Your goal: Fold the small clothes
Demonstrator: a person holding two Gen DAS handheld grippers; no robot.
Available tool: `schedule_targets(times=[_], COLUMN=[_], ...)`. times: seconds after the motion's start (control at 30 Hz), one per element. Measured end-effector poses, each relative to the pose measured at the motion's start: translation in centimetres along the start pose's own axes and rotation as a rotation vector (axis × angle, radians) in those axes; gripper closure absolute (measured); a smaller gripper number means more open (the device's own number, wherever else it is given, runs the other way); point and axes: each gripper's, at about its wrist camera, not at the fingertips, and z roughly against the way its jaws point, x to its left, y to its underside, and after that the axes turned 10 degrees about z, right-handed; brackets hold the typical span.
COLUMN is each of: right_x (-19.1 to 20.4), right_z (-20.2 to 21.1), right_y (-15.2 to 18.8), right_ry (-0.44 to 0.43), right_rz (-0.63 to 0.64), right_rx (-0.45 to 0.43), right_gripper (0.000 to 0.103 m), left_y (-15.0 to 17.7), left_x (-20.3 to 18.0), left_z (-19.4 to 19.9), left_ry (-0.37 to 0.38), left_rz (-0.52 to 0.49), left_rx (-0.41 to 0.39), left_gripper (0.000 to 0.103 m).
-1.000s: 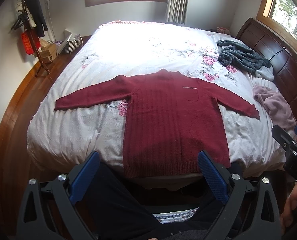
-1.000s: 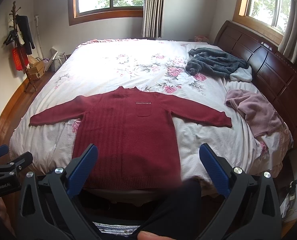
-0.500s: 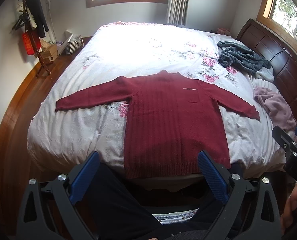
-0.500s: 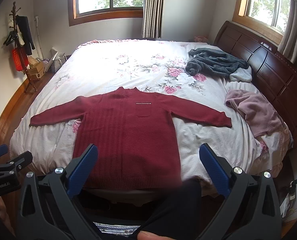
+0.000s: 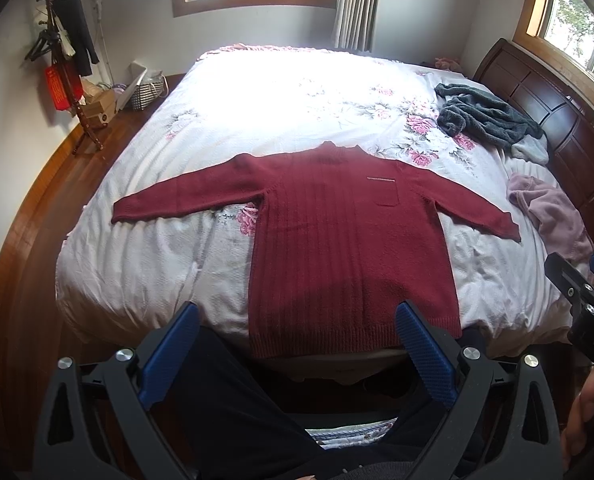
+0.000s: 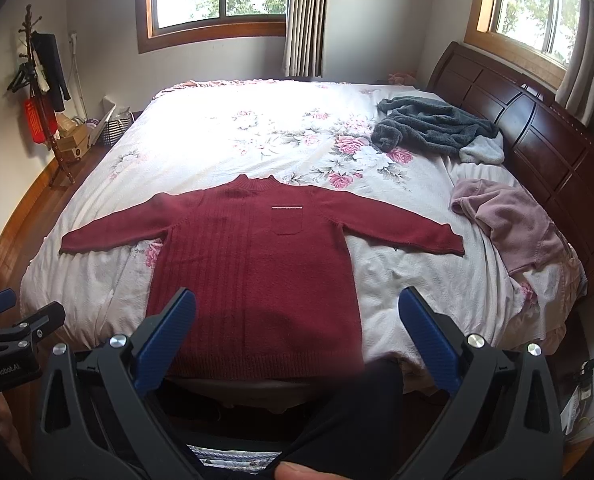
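A dark red knit sweater (image 5: 349, 236) (image 6: 257, 264) lies flat on the bed, front up, both sleeves spread out sideways, hem at the near bed edge. My left gripper (image 5: 297, 320) is open, held back from the bed above a person's dark-trousered legs, its blue fingers (image 5: 425, 356) framing the hem. In the right wrist view my right gripper (image 6: 297, 304) is open too, hovering short of the hem with nothing between its fingers. Each gripper shows at the edge of the other's view.
The bed (image 6: 257, 132) has a white floral cover. A grey fleece garment (image 6: 429, 126) and a pink garment (image 6: 513, 224) lie at its right side by the dark wooden headboard (image 6: 537, 128). A coat stand (image 5: 63, 60) and boxes stand at the left wall on wooden floor.
Both views have barely shifted; the sweater lies as before and both grippers stay open.
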Motion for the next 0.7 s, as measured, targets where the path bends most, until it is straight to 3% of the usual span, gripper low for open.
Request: schedule_targets(times=[0.7], right_x=[-0.7], right_z=[-2.0], right_y=[0.5], right_ry=[-0.01], right_rz=[-0.011], right_rx=[0.01], right_gripper=[0.003], left_y=[-0.2], left_x=[-0.3], left_z=[-0.9], left_ry=[0.024], left_rz=[-0.012], left_rx=[-0.016], left_gripper=[0.004])
